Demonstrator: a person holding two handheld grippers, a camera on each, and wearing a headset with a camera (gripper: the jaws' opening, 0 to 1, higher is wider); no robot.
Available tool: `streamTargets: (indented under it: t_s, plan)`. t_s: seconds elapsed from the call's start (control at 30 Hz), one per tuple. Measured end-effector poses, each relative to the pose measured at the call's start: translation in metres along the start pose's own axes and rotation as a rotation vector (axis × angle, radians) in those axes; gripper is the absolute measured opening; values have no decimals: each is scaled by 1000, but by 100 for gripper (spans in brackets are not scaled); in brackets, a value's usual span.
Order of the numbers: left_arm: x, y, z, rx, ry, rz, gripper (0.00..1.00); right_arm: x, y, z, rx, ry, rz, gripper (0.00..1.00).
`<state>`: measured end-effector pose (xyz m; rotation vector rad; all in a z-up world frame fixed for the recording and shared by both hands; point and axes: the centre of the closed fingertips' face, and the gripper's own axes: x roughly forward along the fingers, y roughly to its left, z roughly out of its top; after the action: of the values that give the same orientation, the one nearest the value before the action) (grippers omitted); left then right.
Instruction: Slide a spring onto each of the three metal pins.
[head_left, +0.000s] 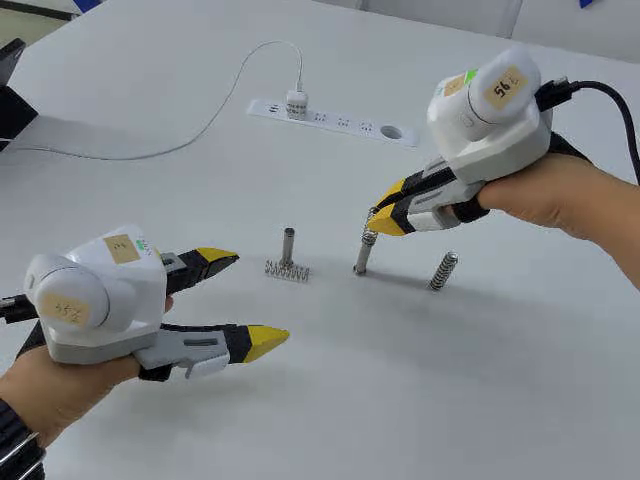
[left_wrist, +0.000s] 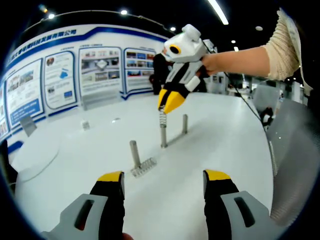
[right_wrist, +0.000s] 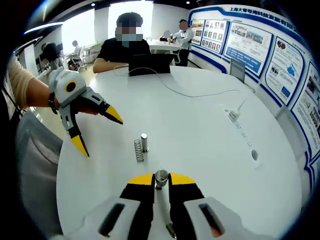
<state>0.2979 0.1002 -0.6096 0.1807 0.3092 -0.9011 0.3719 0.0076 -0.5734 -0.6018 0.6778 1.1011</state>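
Observation:
Three metal pins stand on the white table. The left pin (head_left: 288, 243) is bare, and a loose spring (head_left: 287, 270) lies at its foot. A spring (head_left: 443, 270) sits around the right pin. My right gripper (head_left: 383, 222) is shut on a spring (head_left: 369, 237) at the top of the middle pin (head_left: 361, 258), which leans slightly. The right gripper view has that spring (right_wrist: 161, 177) end-on between the yellow fingertips (right_wrist: 142, 181). My left gripper (head_left: 243, 298) hovers open and holds nothing, near-left of the bare pin (left_wrist: 135, 152) and the loose spring (left_wrist: 144, 167).
A white power strip (head_left: 335, 119) with a plugged charger and its cable lies at the back of the table. A seated person behind a laptop (right_wrist: 150, 64) is at the table's far side. A grey chair back (right_wrist: 35, 165) stands by the table's edge.

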Motion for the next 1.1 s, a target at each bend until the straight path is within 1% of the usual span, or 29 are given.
streamTargets:
  t_s: [0.27,0.7,1.1]
  plan:
    - [0,0,0,0,0,-1,64,8,2,-9,26,14,1,12]
    - [1,-2,1,-3,-1,-4,64,20,2,-17,71,23,-15,12]
    - [0,-2,0,-3,-1,-2,64,24,5,-25,97,36,-19,12]
